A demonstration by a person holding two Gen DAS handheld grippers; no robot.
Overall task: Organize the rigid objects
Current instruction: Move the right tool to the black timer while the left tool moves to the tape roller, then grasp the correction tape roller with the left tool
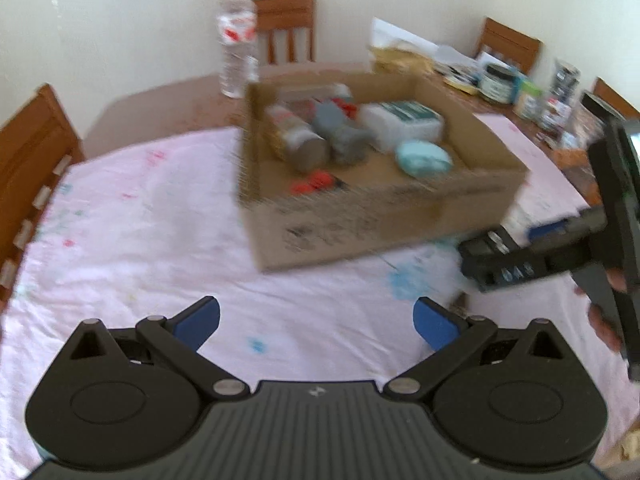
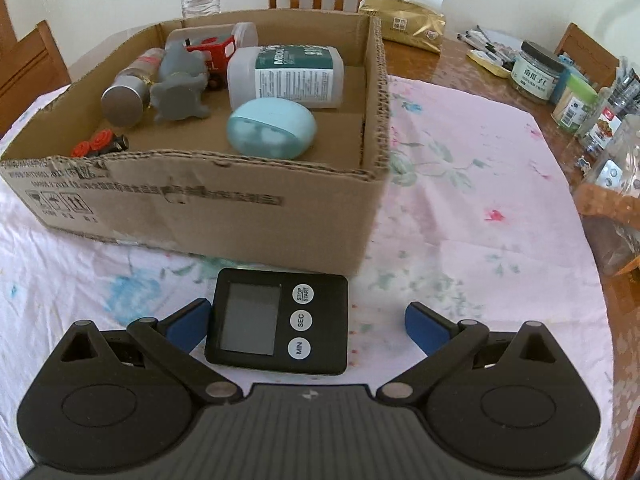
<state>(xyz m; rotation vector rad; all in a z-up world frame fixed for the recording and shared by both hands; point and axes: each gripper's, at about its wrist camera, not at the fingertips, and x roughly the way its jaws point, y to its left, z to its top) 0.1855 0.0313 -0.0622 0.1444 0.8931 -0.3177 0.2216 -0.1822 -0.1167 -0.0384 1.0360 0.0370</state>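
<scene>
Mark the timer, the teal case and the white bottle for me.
timer (image 2: 276, 322): right wrist view, on its front face beside the screen.
teal case (image 2: 272, 128): right wrist view, on its rounded top.
white bottle (image 2: 286, 74): right wrist view, on its label.

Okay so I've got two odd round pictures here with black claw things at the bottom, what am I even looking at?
Each picture comes from a camera on a handheld gripper that a person carries, one per hand. The left gripper is open and empty above a pink floral tablecloth. The right gripper is open around a black digital timer lying on the cloth, not yet squeezed. Behind stands a cardboard box already holding a white bottle, a pale blue case, a grey toy and other small items.
</scene>
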